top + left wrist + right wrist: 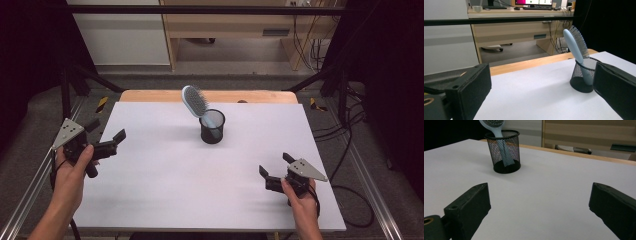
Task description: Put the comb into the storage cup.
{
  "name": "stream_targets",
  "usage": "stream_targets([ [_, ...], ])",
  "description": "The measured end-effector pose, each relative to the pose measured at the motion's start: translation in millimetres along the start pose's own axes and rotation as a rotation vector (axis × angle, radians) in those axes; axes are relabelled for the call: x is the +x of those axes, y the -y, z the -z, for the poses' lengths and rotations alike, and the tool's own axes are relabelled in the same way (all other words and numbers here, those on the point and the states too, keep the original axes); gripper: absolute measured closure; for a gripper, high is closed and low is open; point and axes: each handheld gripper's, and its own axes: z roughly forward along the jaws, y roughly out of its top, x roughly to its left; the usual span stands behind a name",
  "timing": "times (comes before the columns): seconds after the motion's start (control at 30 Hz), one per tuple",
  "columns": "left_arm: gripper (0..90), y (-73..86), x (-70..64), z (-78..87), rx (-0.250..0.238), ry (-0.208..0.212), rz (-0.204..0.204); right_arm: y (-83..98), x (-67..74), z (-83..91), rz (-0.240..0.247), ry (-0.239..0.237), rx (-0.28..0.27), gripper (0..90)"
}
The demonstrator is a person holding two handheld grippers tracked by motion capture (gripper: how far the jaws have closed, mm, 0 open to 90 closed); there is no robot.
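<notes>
A black mesh cup (212, 127) stands upright on the white bench (165, 190), toward the far edge and about midway across it. A pale blue hairbrush (196, 102) sits in the cup handle down, its handle visible through the mesh in the right gripper view, its bristled head rising above the rim and leaning away to the cup's far left in the high view. In the left gripper view the hairbrush (577, 47) tilts with its smooth back toward the camera and the bristles on the far side, and the cup (584, 75) appears just beside the inner edge of one black finger. The left gripper (109, 139) is held at the bench's left edge, well apart from the cup, its fingers spread wide with nothing between them. The right gripper (274, 165) is nearer the person than the cup and to the cup's right, also well apart from it, its fingers likewise spread wide and empty above bare bench. In the right gripper view the cup (504, 151) stands beyond the gripper's fingers, with the brush head cut off by the top of the picture.
</notes>
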Motion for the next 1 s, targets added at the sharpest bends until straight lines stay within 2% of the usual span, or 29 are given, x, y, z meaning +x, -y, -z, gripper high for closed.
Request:
stream_targets([
  [0.3,2.0,16.6,6.2,11.0,-0.013,-0.027,-0.015,0.0,-2.8,3.8,-0.010,0.018,-0.003,3.7],
  [0.67,2.0,37.3,10.3,20.2,-0.059,-0.055,-0.004,0.0,-0.4,3.8,0.011,0.013,0.006,3.6],
  [1.0,2.0,55.9,7.7,12.7,-0.073,-0.021,0.042,0.4,0.1,3.2,0.019,0.006,0.023,3.4],
])
